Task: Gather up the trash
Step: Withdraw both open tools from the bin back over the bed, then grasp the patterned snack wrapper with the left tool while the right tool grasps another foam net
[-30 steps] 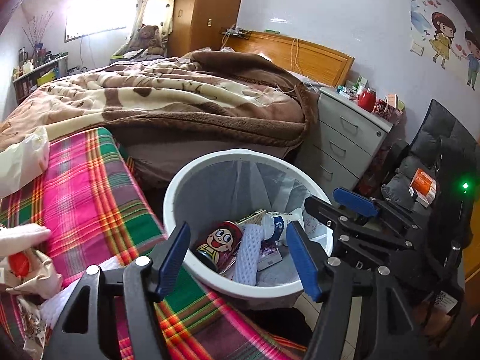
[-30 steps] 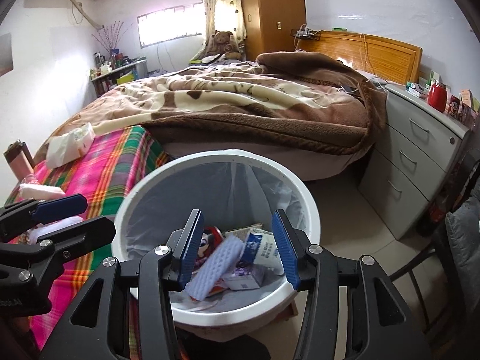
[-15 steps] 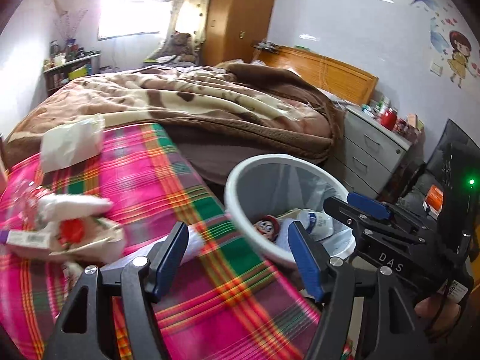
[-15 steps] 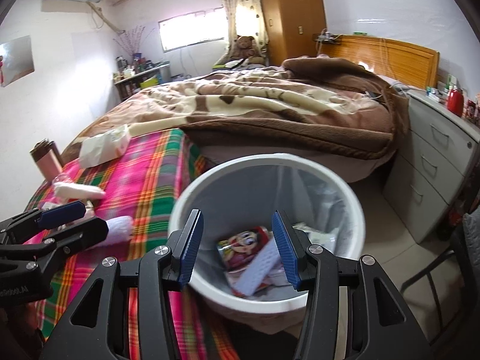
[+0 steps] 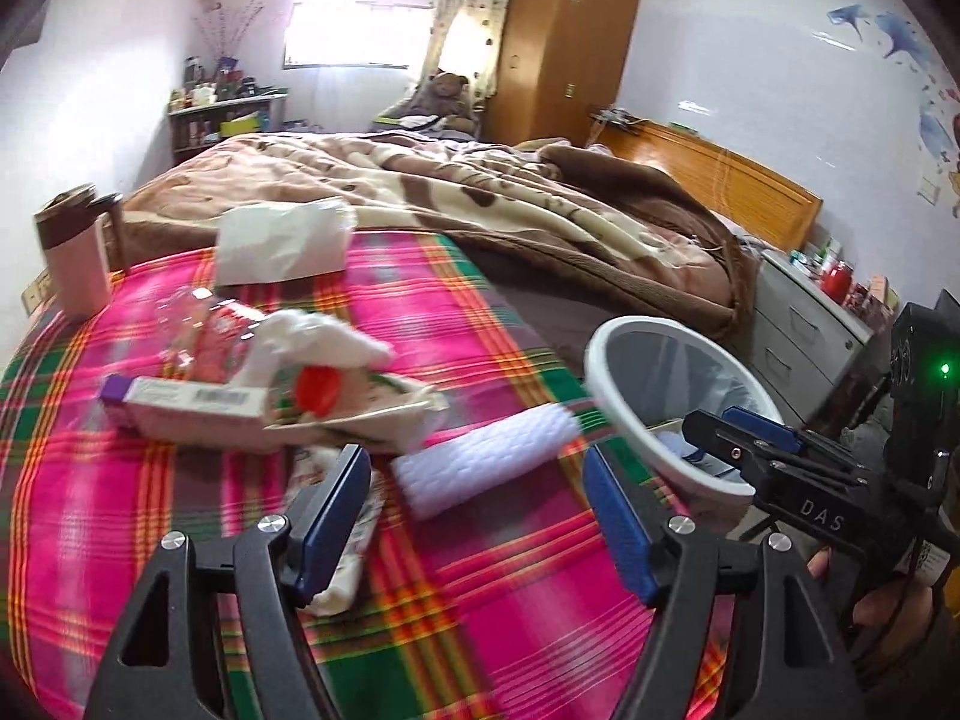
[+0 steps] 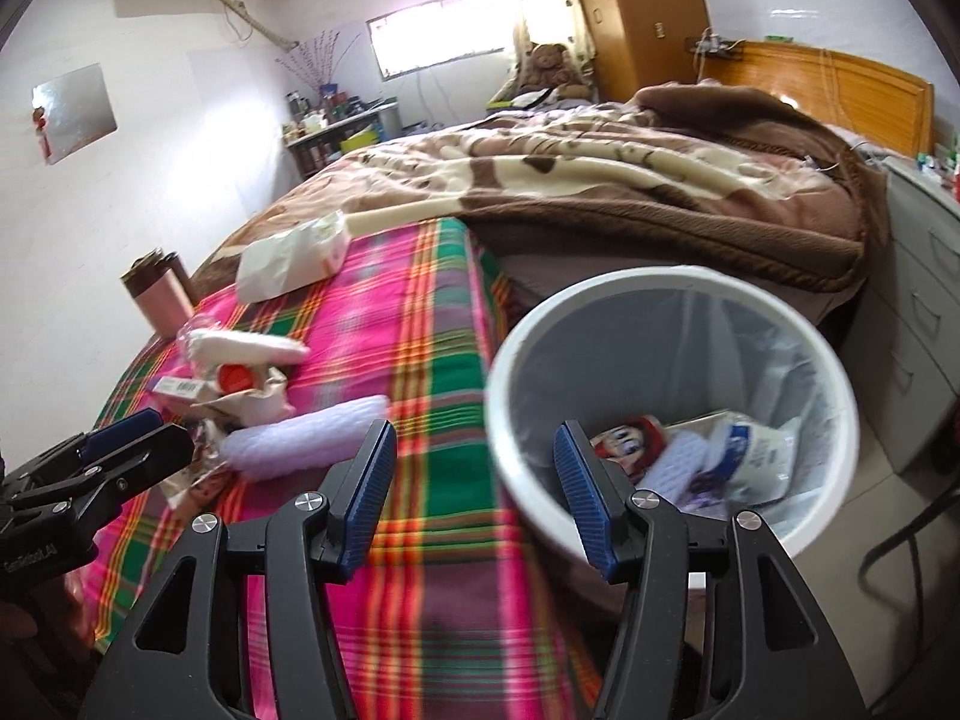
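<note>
One bin (image 6: 672,294), white, lined, beside the plaid cloth (image 5: 492,546); inside it one cartoon-printed can (image 6: 630,441), one foam sleeve and one white pouch. On the cloth, left of the bin: one white foam sleeve (image 5: 486,462), long axis running from near-left up toward the bin rim, its far end just beside the rim. Further left of the bin, one heap of wrappers with a red cap (image 5: 318,387), one box (image 5: 186,405), one paper bag (image 5: 282,243), one tumbler (image 5: 75,264). Left gripper (image 5: 474,522) and right gripper (image 6: 474,495): both spread, jaws just been widening, nothing between them.
</note>
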`<action>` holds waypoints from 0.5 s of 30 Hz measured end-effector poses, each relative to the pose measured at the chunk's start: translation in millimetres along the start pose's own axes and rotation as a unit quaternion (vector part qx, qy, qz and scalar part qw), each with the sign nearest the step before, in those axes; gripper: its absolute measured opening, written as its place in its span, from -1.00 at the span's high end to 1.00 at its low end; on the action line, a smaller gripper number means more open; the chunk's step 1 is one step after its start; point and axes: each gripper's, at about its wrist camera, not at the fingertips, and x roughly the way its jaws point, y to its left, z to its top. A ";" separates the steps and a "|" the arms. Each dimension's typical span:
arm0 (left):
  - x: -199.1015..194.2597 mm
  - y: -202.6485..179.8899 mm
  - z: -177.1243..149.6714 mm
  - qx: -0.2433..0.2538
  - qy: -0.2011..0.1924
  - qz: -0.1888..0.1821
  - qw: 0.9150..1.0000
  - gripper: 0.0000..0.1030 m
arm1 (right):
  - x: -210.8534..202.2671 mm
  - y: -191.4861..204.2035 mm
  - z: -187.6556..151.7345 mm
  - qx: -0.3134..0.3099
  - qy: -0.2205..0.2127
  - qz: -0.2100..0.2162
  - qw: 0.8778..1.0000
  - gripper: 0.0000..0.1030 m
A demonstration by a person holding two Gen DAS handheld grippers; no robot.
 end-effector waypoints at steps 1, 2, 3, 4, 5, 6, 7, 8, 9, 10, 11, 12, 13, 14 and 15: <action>-1.3 4.3 -2.3 -0.003 0.001 0.003 1.000 -0.46 | 1.5 3.1 -0.6 0.000 0.003 0.005 1.000 -0.10; -1.9 9.0 -4.1 -0.007 0.002 0.006 1.000 -0.47 | 2.5 6.2 -1.4 0.000 0.005 0.011 1.000 -0.10; -1.7 14.6 -6.7 -0.012 0.005 0.008 1.000 -0.47 | 3.7 8.8 -1.6 0.001 0.008 0.014 1.000 -0.11; -2.0 19.2 -9.5 -0.016 0.008 0.011 1.000 -0.47 | 5.7 11.7 -1.9 0.002 0.011 0.018 1.000 -0.11; -2.3 23.3 -12.2 -0.019 0.010 0.015 1.000 -0.47 | 7.6 14.4 -2.3 0.003 0.014 0.022 1.000 -0.11; -1.8 28.0 -15.0 -0.021 0.012 0.018 1.000 -0.47 | 8.9 16.1 -2.7 0.004 0.016 0.024 1.000 -0.11; -1.2 32.6 -16.9 -0.024 0.017 0.020 0.999 -0.47 | 10.5 18.2 -3.0 0.006 0.019 0.027 0.999 -0.11; -0.6 36.3 -19.2 -0.026 0.020 0.023 0.999 -0.47 | 12.5 20.9 -3.4 0.007 0.022 0.031 0.999 -0.11; 0.4 39.4 -20.8 -0.028 0.022 0.025 0.999 -0.47 | 14.6 22.7 -3.4 0.008 0.025 0.034 0.999 -0.11; 2.4 42.8 -22.3 -0.028 0.026 0.025 0.999 -0.47 | 16.1 24.6 -3.8 0.009 0.028 0.034 0.999 -0.11; 4.0 44.2 -23.3 -0.028 0.031 0.026 0.999 -0.47 | 18.4 27.1 -4.3 0.011 0.032 0.036 0.999 -0.11; 6.4 46.4 -24.6 -0.028 0.036 0.026 0.999 -0.47 | 19.6 28.7 -4.8 0.013 0.034 0.039 0.999 -0.11; 8.8 48.5 -26.6 -0.029 0.042 0.027 0.998 -0.47 | 21.0 30.4 -5.2 0.014 0.038 0.041 0.998 -0.11; 10.7 50.7 -28.0 -0.032 0.046 0.027 0.998 -0.47 | 22.7 32.8 -5.7 0.015 0.040 0.043 0.998 -0.11; 11.8 52.2 -29.1 -0.034 0.048 0.026 0.998 -0.47 | 23.8 34.2 -5.8 0.013 0.041 0.043 0.998 -0.11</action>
